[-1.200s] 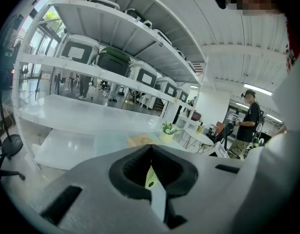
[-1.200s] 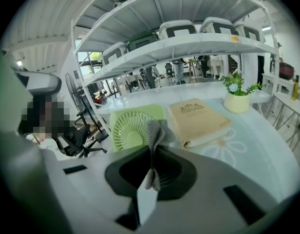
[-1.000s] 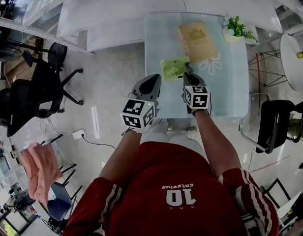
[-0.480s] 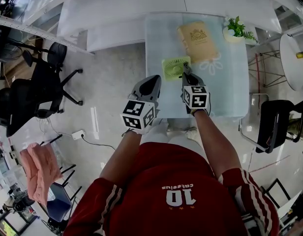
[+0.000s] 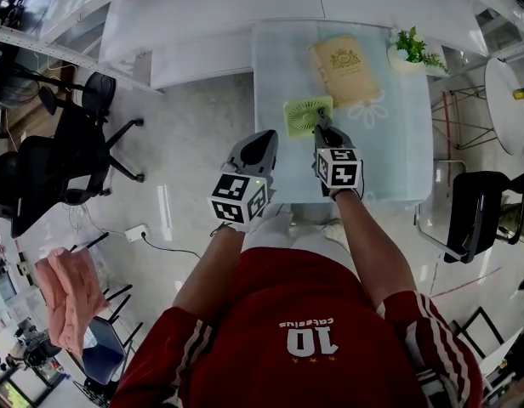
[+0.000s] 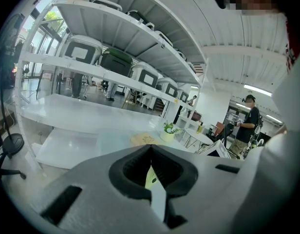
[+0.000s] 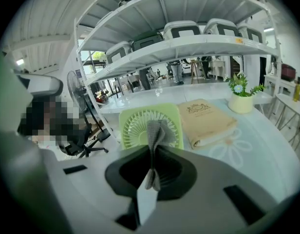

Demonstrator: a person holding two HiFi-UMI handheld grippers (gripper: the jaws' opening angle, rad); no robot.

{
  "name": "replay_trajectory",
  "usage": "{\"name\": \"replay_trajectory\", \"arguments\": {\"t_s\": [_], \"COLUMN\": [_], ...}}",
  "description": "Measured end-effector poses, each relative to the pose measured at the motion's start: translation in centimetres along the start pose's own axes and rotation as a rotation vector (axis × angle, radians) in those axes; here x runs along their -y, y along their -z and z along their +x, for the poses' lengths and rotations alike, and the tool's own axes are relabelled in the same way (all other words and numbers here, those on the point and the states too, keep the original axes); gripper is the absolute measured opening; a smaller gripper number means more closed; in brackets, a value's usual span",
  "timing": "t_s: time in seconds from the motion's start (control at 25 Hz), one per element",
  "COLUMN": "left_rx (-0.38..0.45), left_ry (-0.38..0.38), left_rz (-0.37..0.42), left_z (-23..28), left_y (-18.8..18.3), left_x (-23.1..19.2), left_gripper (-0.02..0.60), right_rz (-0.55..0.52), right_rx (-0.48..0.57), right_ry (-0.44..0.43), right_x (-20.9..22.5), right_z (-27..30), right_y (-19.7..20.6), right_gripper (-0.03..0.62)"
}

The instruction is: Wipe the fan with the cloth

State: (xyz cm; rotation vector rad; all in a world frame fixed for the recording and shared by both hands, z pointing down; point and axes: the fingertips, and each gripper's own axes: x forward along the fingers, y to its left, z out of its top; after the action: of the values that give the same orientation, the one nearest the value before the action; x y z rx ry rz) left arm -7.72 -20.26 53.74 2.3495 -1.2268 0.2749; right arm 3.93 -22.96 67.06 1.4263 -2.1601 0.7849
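Head view: your right gripper [image 5: 318,126] pokes at the pale green square fan [image 5: 304,113] on the glass table [image 5: 398,143]; the cloth's too small to spot there. Left gripper view: the left gripper [image 6: 150,150] has its jaws pressed together with nothing in them, and the fan's just a sliver. Right gripper view: jaws pinch the grey cloth [image 7: 156,133], which covers part of the grille.

A: What is sitting on the pale table [image 5: 398,160]?
B: A little plant in a pot [image 5: 408,51] is sitting at its 1 o'clock corner.
A: And on the floor?
B: Black chairs [image 5: 71,143] are standing at 9 o'clock. A pink rag [image 5: 68,296] is hanging at 8 o'clock.
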Motion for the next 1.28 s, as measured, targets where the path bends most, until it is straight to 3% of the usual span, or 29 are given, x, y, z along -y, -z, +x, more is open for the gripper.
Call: {"name": "replay_trajectory", "arguments": {"t_s": [1.28], "left_rx": [0.001], "left_ry": [0.006], "left_rz": [-0.005], "left_z": [-2.3], "left_y": [0.5], "left_x": [-2.7], "left_gripper": [0.005], "right_rz": [-0.03], "right_rx": [-0.004], "right_ry": [-0.031], "right_x": [-5.0], "right_z": [1.4], "right_y": [0.3], "right_gripper": [0.023]}}
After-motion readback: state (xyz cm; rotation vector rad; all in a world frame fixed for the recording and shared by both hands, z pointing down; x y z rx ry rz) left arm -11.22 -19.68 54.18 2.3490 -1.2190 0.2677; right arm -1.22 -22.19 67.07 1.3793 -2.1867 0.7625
